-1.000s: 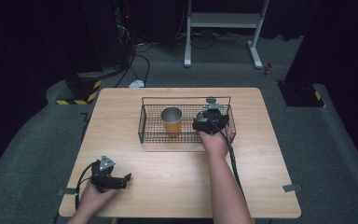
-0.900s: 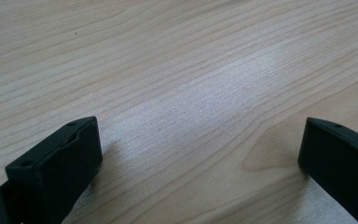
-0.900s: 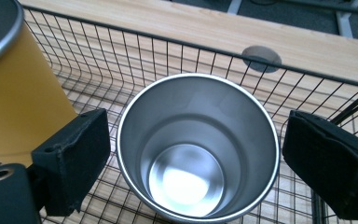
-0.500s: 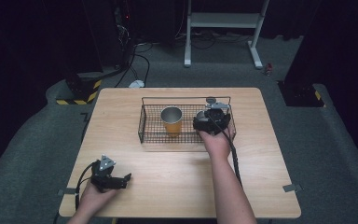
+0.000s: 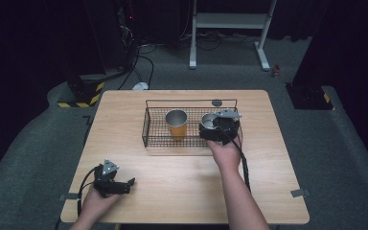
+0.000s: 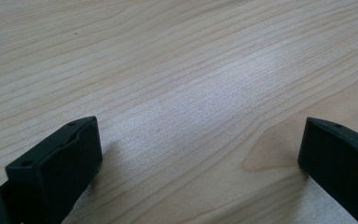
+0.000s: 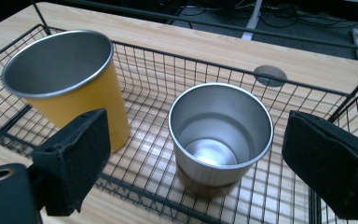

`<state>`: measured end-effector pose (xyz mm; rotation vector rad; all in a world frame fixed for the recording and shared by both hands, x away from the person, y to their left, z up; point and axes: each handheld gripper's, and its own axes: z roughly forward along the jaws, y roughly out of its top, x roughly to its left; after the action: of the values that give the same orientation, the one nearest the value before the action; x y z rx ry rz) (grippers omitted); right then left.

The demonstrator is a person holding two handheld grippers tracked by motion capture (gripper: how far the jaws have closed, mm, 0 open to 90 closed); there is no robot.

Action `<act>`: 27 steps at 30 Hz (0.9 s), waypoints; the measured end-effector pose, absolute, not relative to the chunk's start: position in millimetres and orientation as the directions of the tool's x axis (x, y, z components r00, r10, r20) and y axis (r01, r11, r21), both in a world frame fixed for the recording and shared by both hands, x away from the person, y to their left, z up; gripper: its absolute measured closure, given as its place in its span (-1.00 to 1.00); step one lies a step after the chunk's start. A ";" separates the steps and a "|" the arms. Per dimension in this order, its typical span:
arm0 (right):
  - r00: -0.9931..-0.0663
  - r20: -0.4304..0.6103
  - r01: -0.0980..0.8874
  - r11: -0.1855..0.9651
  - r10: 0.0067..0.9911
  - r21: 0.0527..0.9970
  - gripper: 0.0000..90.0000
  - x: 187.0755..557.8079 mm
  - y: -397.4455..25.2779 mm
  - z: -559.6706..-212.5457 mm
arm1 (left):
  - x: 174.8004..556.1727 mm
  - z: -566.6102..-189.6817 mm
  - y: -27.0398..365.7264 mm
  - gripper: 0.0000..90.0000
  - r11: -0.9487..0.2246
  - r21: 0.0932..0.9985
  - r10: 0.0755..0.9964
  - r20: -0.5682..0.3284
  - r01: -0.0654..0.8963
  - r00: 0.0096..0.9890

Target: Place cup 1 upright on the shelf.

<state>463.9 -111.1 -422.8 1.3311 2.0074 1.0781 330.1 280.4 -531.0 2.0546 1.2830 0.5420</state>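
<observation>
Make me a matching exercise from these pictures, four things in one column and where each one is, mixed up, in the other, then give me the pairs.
Column one:
1. orange cup
2. silver cup
3. left gripper
4. wire basket

Column two:
A. low over bare wood at the table's near left corner, jaws open
B. in the basket, between the right gripper's open jaws
C. on the table, toward its far side
D. in the basket, left of the other cup in the high view

Pairs: 1-D, 2-B, 3-A, 4-C

High view looks down on the whole table; right gripper view sits close above its wire basket.
</observation>
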 end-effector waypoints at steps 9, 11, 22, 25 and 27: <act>-0.422 0.018 0.499 0.215 0.906 0.839 -0.81 442.7 -118.5 -424.4 | 329.7 -531.0 280.3 -1.00 -0.313 0.709 0.900 0.009 0.632 0.436; -0.421 0.021 0.493 0.210 0.907 0.844 -0.81 439.1 -120.5 -424.0 | 329.7 -531.0 280.3 -1.00 -0.312 0.709 0.900 0.008 0.632 0.436; -0.430 0.025 0.479 0.205 0.903 0.853 -0.80 423.5 -130.0 -425.5 | 329.7 -531.1 280.0 -1.00 -0.309 0.710 0.901 0.005 0.633 0.435; -0.430 0.018 0.471 0.207 0.903 0.858 -0.79 417.6 -132.1 -426.4 | 329.7 -531.1 279.9 -1.00 -0.309 0.710 0.901 0.005 0.633 0.434; -0.417 -0.004 0.459 0.215 0.909 0.862 -0.80 414.7 -132.3 -427.2 | 329.7 -531.1 279.9 -1.00 -0.310 0.709 0.901 0.005 0.633 0.435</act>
<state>414.7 -132.3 -427.2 1.2609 1.9715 1.1241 329.7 279.9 -531.1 2.0524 1.2854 0.5408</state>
